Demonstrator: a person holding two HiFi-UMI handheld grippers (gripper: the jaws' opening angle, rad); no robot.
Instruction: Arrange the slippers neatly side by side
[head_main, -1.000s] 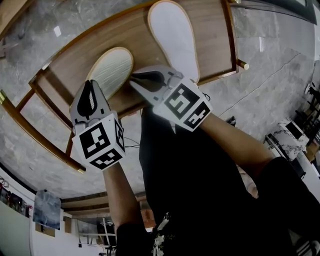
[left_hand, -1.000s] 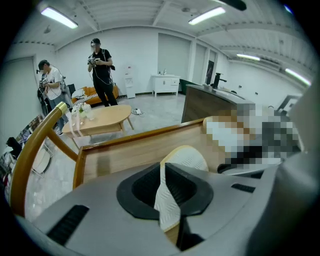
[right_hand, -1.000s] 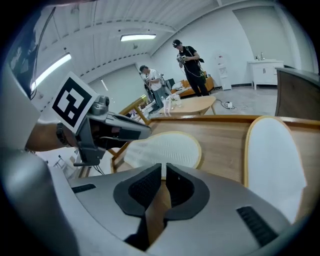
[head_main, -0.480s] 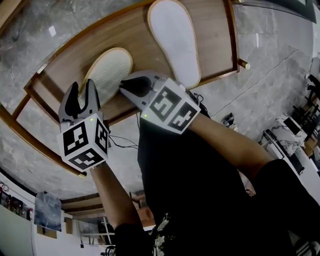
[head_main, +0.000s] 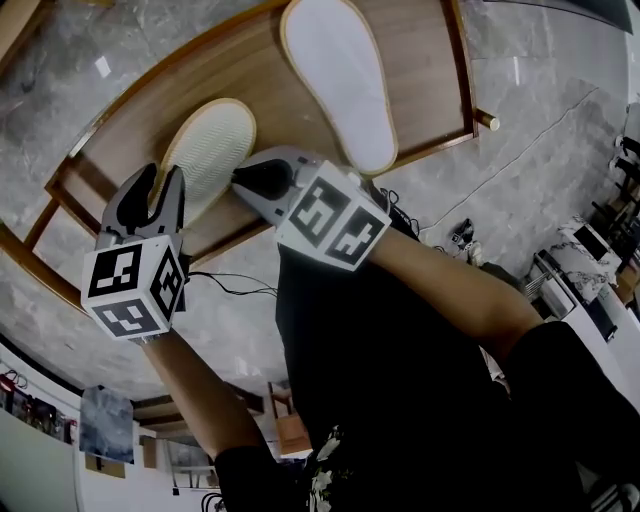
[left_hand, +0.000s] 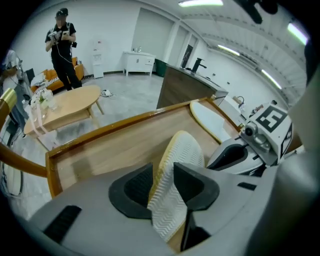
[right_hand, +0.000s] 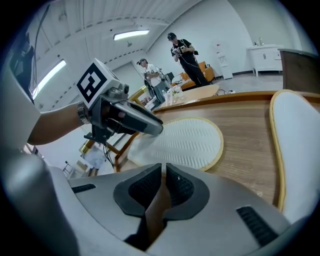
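- Grey marble floor (head_main: 540, 150) lies all round the furniture.
- Wooden table (head_main: 140, 120) with a raised rim carries both slippers; they lie apart and at different angles.
- White slipper (head_main: 340, 80) lies flat towards the far right of the table top; its pale face is up and it is well clear of both grippers.
- Ribbed-sole slipper (head_main: 212, 140) lies sole up near the table's near edge, left of the white one; its heel end reaches the left gripper.
- Right gripper (head_main: 245, 175) hovers just beside the ribbed-sole slipper's right edge; its jaws are almost together with nothing between them, only wood showing through the slit.
- Left gripper (head_main: 160, 178) points steeply down at the heel end; its jaws have just been closing from wide, and now the pads sit against both faces of the ribbed-sole slipper, gripping it.
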